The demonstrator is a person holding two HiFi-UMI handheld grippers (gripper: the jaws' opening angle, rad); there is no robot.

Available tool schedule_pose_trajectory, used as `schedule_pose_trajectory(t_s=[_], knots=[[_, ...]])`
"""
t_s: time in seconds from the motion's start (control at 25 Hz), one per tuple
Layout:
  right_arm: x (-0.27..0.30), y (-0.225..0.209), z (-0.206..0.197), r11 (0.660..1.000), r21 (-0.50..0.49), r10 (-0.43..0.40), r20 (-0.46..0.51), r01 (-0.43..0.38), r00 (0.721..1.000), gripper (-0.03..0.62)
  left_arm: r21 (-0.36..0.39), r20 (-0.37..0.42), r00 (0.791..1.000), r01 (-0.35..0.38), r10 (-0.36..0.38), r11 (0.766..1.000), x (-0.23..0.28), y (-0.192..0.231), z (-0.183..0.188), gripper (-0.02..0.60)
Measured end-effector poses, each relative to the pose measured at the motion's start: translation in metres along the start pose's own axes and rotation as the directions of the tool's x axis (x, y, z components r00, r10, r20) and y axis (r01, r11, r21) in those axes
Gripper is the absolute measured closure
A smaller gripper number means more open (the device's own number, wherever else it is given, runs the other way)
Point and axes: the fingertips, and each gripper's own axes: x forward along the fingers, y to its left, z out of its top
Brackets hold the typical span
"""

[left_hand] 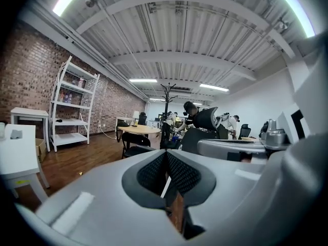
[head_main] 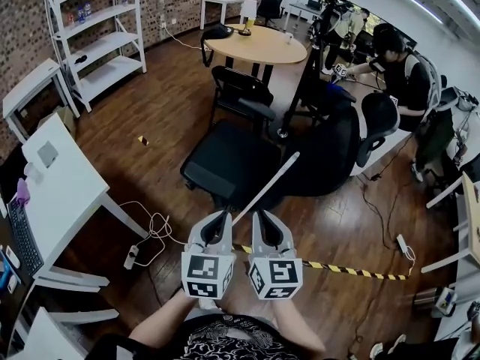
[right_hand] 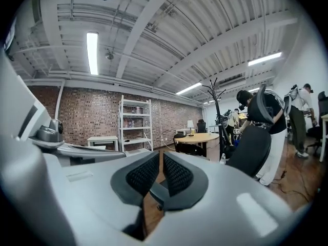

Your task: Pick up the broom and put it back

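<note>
The broom shows only as a thin white handle (head_main: 270,186). It slants up and to the right from my grippers toward the black chairs, and its brush end is not visible. My left gripper (head_main: 220,217) is shut on the handle's near end. In the left gripper view a white sliver of the handle (left_hand: 165,186) sits between the dark pads of that gripper (left_hand: 166,170). My right gripper (head_main: 264,217) is held close beside the left, just right of the handle. In its own view the right gripper (right_hand: 160,170) has its jaws nearly together with nothing between them.
A black office chair (head_main: 225,163) stands just ahead, with another (head_main: 240,88) and a round wooden table (head_main: 259,45) behind it. A white desk (head_main: 60,178) and shelf (head_main: 97,36) are on the left. Striped tape (head_main: 352,270) and cables (head_main: 146,235) lie on the floor. A person (head_main: 397,66) sits at right.
</note>
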Motion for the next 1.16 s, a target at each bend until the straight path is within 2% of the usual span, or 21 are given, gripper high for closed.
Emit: schedule_pose_trajectory(t_s=[0.08, 0.56, 1.16], knots=[[-0.012, -0.002, 0.001, 1.000, 0.001, 0.016, 0.004, -0.016, 1.000, 0.594, 0.007, 0.004, 1.000, -0.004, 0.004, 1.000, -0.004, -0.013, 0.001, 0.577], [-0.080, -0.017, -0.001, 0.996, 0.016, 0.083, 0.011, -0.083, 0.997, 0.594, 0.038, -0.004, 0.999, -0.034, 0.034, 0.999, -0.039, -0.082, -0.009, 0.577], [-0.111, 0.000, -0.009, 0.987, 0.021, 0.158, 0.022, -0.159, 0.987, 0.594, 0.037, -0.006, 0.995, -0.095, 0.096, 0.995, -0.076, -0.097, -0.025, 0.577]])
